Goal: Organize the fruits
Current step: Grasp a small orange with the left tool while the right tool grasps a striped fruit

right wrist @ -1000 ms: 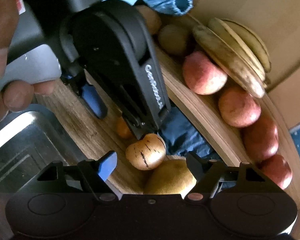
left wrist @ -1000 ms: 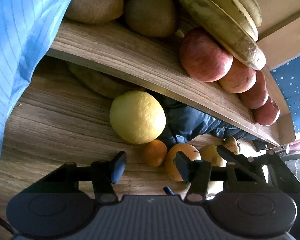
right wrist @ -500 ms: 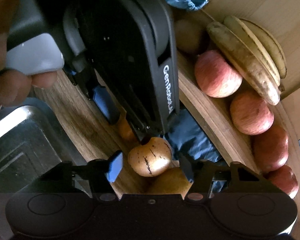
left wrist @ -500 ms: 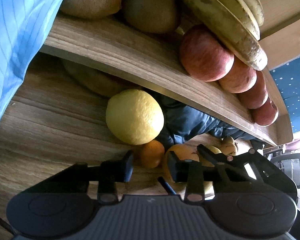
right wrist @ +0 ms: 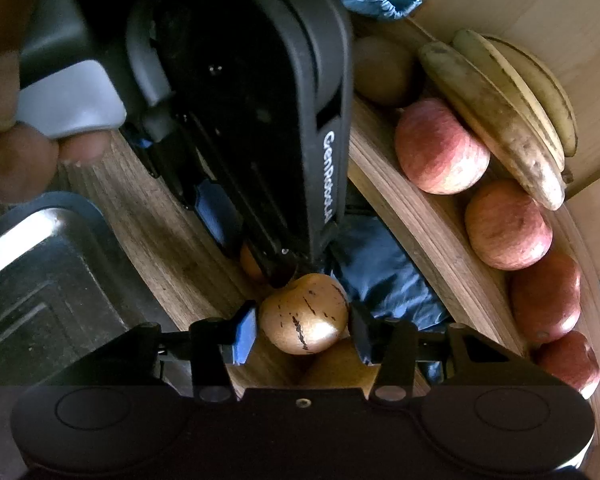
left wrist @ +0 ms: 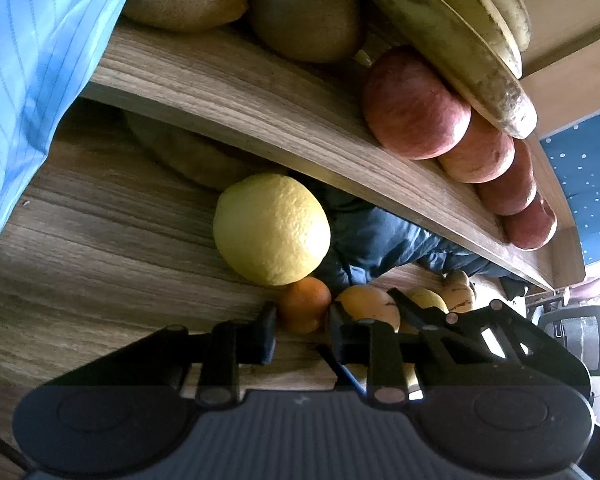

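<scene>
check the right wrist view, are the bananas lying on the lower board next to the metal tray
No, the bananas lie on the upper shelf above the red apples, away from the metal tray.

- A wood-grain counter (left wrist: 100, 232) fills the lower left of the left wrist view and runs on under the shelf.
- A curved wooden shelf (left wrist: 260, 112) of the same grain crosses that view above the counter; its layered edge (right wrist: 428, 232) shows in the right wrist view.
- Crumpled dark blue cloth (left wrist: 380, 240) lies in the gap beneath the shelf.
- A metal tray (right wrist: 40, 272) with a dark rim sits at the counter's left edge in the right wrist view.
- A blue surface with white dots (left wrist: 588, 200) shows far right.
- A black mesh-backed office chair (left wrist: 580, 336) stands in the bright background.
</scene>
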`<action>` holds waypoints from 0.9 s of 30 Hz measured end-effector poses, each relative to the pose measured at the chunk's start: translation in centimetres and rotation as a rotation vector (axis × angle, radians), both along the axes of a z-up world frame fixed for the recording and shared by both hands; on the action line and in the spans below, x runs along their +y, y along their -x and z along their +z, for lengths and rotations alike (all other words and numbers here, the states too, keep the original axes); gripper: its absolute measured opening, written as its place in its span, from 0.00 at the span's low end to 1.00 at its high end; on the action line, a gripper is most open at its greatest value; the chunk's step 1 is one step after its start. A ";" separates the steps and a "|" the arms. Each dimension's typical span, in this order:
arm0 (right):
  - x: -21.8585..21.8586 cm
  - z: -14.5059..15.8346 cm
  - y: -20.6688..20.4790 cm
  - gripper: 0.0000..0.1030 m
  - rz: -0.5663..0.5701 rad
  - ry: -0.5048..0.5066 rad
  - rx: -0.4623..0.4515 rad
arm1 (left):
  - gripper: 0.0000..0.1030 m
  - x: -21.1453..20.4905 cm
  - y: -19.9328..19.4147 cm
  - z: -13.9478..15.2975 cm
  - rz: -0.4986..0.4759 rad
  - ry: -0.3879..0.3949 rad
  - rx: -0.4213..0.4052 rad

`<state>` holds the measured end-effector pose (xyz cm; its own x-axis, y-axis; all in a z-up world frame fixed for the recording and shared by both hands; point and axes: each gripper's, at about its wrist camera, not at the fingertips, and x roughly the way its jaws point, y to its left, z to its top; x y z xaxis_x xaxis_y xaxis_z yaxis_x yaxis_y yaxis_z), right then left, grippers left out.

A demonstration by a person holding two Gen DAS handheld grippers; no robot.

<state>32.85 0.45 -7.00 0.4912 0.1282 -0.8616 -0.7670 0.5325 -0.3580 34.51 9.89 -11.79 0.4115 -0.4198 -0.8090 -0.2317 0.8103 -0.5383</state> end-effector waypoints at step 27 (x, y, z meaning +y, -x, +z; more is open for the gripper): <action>-1.4 2.1 3.8 0.48 -0.024 -0.059 -0.028 | 0.28 -0.6 2.3 2.3 0.005 -0.041 -0.019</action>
